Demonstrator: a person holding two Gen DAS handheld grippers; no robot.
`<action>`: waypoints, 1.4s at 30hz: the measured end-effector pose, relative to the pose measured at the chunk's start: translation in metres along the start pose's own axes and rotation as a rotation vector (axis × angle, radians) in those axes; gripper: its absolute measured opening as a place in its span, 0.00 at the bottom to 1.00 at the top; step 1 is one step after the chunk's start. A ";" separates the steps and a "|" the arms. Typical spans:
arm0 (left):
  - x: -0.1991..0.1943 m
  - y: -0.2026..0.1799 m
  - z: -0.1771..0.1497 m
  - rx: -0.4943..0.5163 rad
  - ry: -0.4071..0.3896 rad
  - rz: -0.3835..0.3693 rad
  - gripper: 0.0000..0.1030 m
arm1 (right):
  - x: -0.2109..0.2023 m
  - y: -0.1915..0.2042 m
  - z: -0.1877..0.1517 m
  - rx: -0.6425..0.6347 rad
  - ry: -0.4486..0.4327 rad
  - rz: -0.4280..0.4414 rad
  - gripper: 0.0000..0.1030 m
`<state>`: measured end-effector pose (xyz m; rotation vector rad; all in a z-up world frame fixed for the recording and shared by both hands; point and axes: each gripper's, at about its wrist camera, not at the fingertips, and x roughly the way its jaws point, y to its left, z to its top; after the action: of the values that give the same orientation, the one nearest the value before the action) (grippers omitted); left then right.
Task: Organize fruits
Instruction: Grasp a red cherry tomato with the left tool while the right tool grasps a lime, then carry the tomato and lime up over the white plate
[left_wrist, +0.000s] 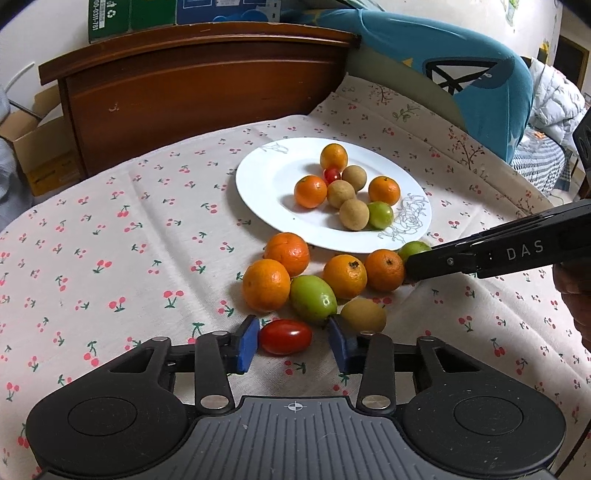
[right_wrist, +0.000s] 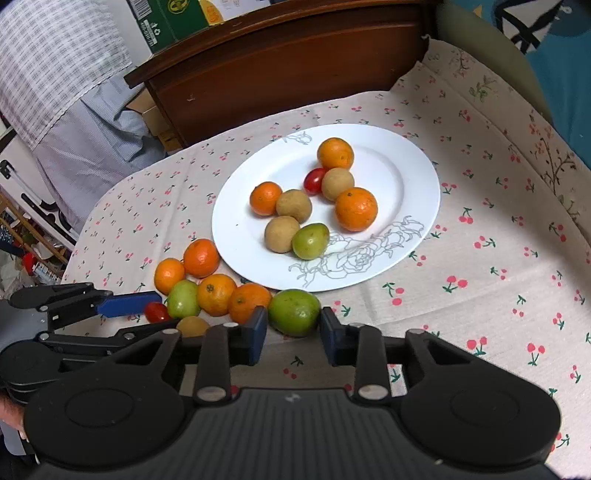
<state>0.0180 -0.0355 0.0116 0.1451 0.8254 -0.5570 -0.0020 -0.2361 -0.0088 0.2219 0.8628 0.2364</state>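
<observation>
Fruits: eight already lie on the white plate (left_wrist: 266, 177); eight more sit in a loose cluster on the cherry-print cloth (left_wrist: 110, 236) just in front of it.

Left wrist view, tool: left gripper (left_wrist: 293, 341) is low at the cloth, its blue pads spread wide with a red cherry tomato (left_wrist: 285, 336) lying between them. One pad is touching or nearly touching the tomato's side; the other stands clearly off it, so nothing is gripped.

Left wrist view, neighbours: a green fruit (left_wrist: 313, 296) and a tan longan (left_wrist: 363, 315) lie just beyond the tomato, near the right-hand pad.

Left wrist view, other tool: right gripper reaches in from the right edge toward the green fruit by the plate rim; its fingertips are hard to make out from this side.

Right wrist view, tool: right gripper (right_wrist: 293, 334) is parted wide around a large green fruit (right_wrist: 294, 312) just in front of the plate rim. Small gaps show on both sides, so it holds nothing.

Right wrist view, neighbours: a mandarin (right_wrist: 249, 301) touches the green fruit on the left and sits right by the left-hand pad.

Step in hand, my reading: both tools are lined up on a fruit just ahead of closing; roughly half the sorting looks done.

Next move calls for: a gentle squeeze on the soft tomato, a firmer one on the green fruit without catching the mandarin, then a lift clear of the rim onto bare plate.
</observation>
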 end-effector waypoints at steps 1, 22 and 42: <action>-0.001 0.001 0.000 -0.006 0.000 -0.002 0.35 | 0.000 0.000 0.000 0.002 0.000 0.001 0.30; -0.018 0.001 0.002 -0.033 -0.020 0.040 0.26 | -0.012 0.007 0.000 -0.021 -0.013 0.012 0.29; -0.049 -0.011 0.022 -0.059 -0.120 0.027 0.26 | -0.046 0.014 0.009 -0.017 -0.093 0.046 0.29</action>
<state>-0.0001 -0.0323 0.0632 0.0681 0.7216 -0.5110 -0.0255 -0.2374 0.0342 0.2346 0.7639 0.2741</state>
